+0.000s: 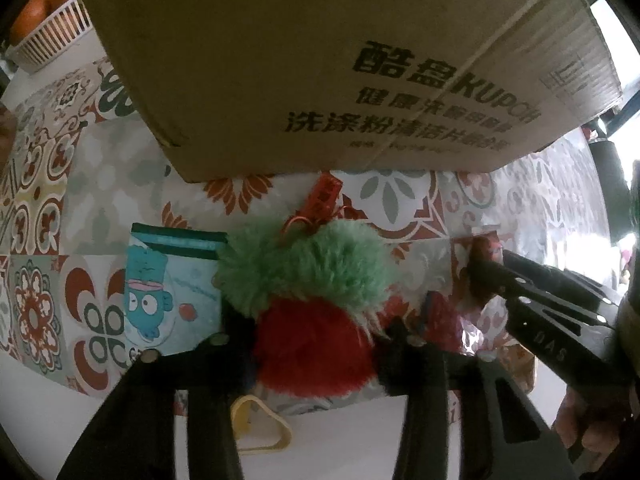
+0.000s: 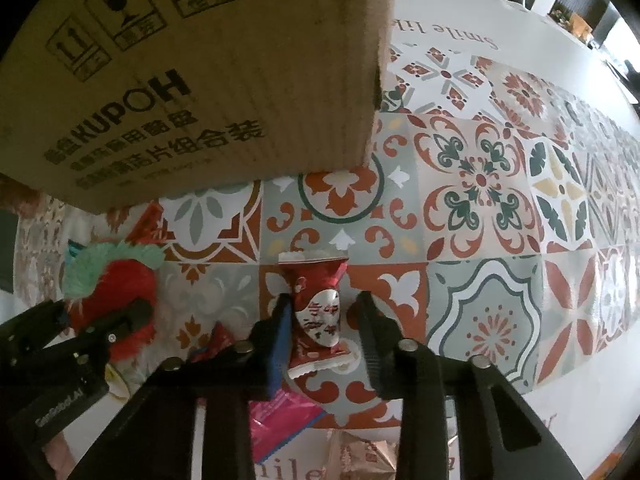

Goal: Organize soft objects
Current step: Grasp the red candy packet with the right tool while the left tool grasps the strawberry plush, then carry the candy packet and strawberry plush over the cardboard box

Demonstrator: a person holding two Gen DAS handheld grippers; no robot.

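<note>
**Status: Pick-up stage, nothing visibly boxed**

The cardboard box (image 1: 320, 64) stands behind the items; its inside is hidden. The left gripper (image 1: 308, 344) clamps the red-green pompom (image 1: 308, 292) on the tablecloth (image 2: 500, 200). The right gripper (image 2: 324, 320) straddles the red candy wrapper (image 2: 316, 312), apparently shut.

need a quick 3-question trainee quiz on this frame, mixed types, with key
1. True or false: the green-and-red pompom sits inside the cardboard box.
2. What lies between the fingers of the right gripper? A) an orange B) a red-and-silver wrapped candy C) a yellow ring
3. Fill in: in the left wrist view, the cartoon fish card lies to the ___ of the pompom.

Key
1. False: it lies on the tablecloth in front of the box, between the fingers of the left gripper.
2. B, the wrapped candy.
3. left
</note>
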